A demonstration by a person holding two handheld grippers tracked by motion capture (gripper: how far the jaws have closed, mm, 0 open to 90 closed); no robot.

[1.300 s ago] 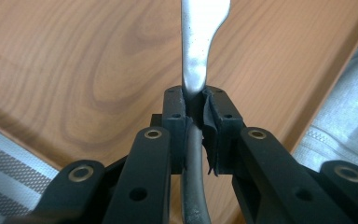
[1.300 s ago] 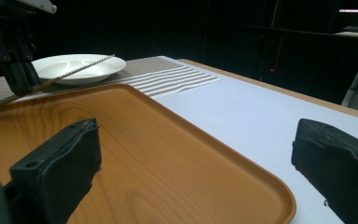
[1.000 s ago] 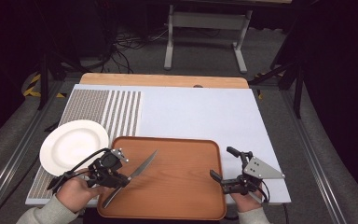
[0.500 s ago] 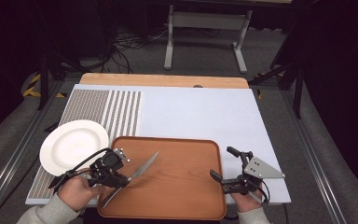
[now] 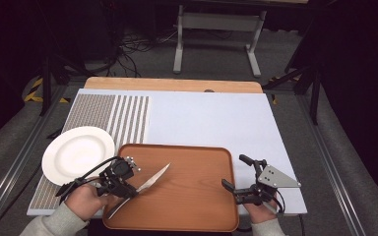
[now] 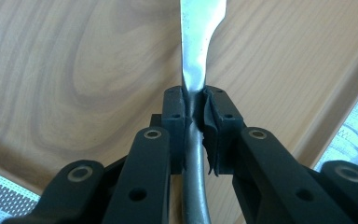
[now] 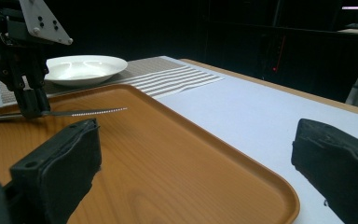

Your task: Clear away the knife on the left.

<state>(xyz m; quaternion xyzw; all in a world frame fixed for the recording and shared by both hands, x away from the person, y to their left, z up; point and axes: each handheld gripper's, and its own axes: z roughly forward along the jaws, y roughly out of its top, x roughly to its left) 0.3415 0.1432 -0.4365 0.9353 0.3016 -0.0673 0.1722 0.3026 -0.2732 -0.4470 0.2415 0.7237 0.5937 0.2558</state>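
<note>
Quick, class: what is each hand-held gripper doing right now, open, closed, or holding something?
Left hand-held gripper: closed on the knife, above the wooden tray.
Right hand-held gripper: open, holding nothing.

No lettering, label, brand or number can be read anywhere here: none on the knife [image 5: 150,181] clamped in the left gripper [image 5: 126,183], none on the tray [image 5: 197,216] beneath it.

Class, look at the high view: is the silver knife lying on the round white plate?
No, the left gripper holds the silver knife over the brown wooden tray.
</note>
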